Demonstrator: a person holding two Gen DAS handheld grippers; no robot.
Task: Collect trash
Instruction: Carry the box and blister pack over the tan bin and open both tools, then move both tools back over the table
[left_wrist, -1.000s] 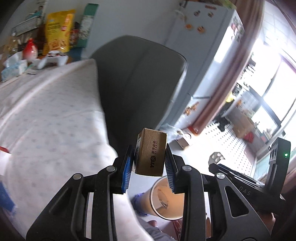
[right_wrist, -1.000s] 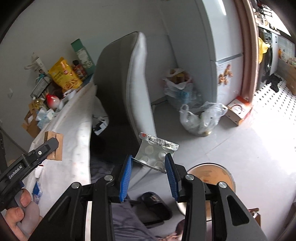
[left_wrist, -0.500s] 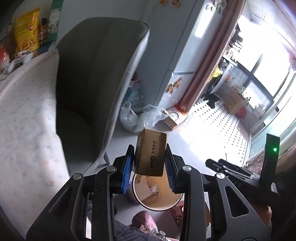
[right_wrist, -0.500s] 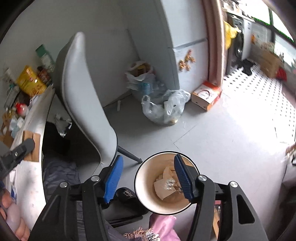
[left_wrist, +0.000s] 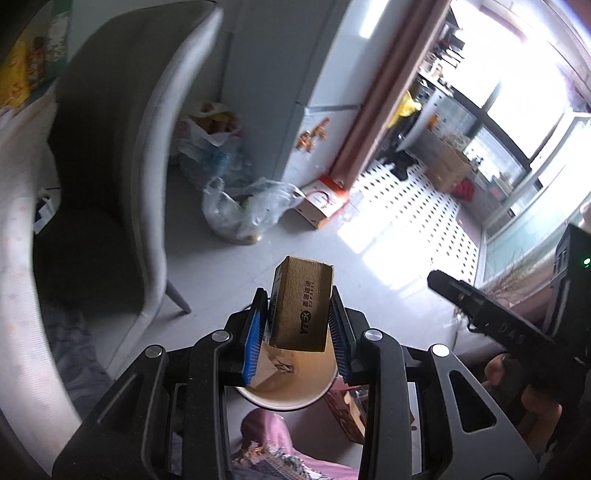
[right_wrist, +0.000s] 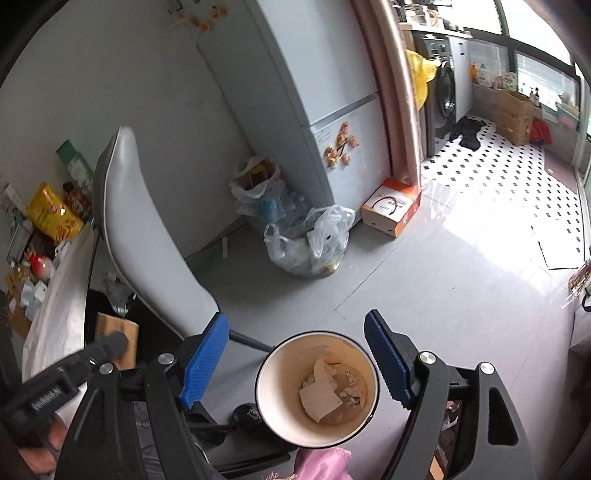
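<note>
Cardboard box (left_wrist: 301, 304) hangs over the trash cup (right_wrist: 317, 388).
Your left gripper (left_wrist: 297, 328) grips it; your right gripper (right_wrist: 297, 360) is spread, holding nothing. Next, let go.

A grey upholstered chair (right_wrist: 147, 236) stands beside a table draped in a pale patterned cloth (right_wrist: 59, 314), with a yellow snack bag (right_wrist: 51, 214) and a green carton (right_wrist: 75, 166) at the table's far end. A pale blue refrigerator (right_wrist: 325, 110) carrying small magnets (right_wrist: 340, 147) stands against the wall, with a clear plastic bag (right_wrist: 310, 243) and a white bag of bottles (right_wrist: 262, 192) on the grey floor near its base. An orange-and-white carton (right_wrist: 393, 210) lies by the doorway, beyond which are a washing machine (right_wrist: 443, 92), dark clothing (right_wrist: 467, 131) on the dotted tile floor and a brown cardboard box (right_wrist: 515, 116).
</note>
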